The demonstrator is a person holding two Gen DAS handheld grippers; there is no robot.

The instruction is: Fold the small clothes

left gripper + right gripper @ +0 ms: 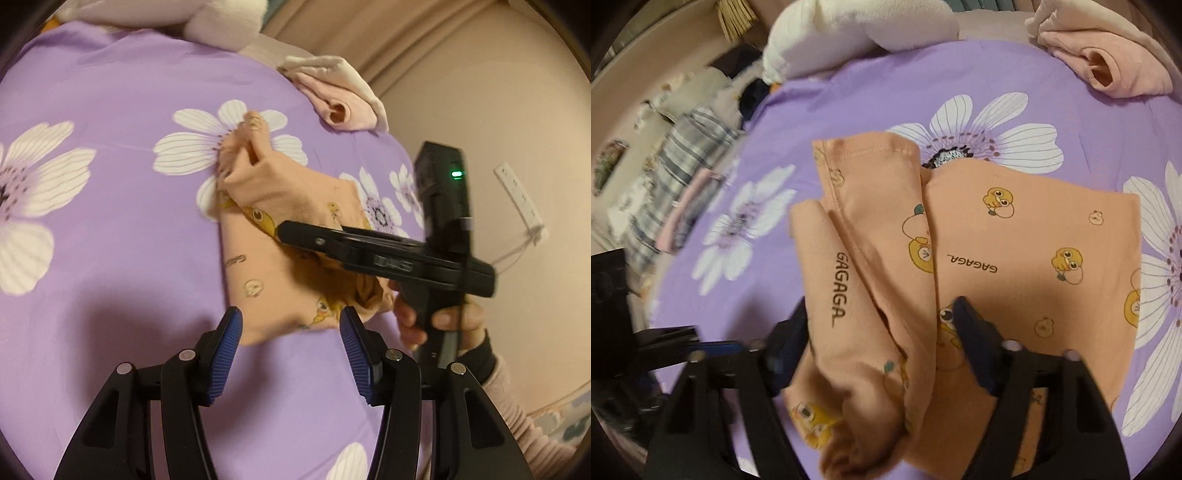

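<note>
A small peach garment (280, 236) printed with yellow ducks lies on the purple flowered bedsheet (110, 221). My left gripper (291, 328) is open and empty, just above the garment's near edge. My right gripper (295, 232) reaches over the garment from the right, side-on. In the right wrist view the garment's body (1034, 266) lies flat, and a sleeve (864, 295) runs up between the jaws of my right gripper (882, 317), which stand wide around the bunched cloth.
A folded pink garment (340, 103) lies at the far edge of the bed, also in the right wrist view (1108, 66). A white plush pillow (849, 33) sits at the back. Striped cloth (683, 166) lies off the bed's left side. A wall socket (521, 195) is at the right.
</note>
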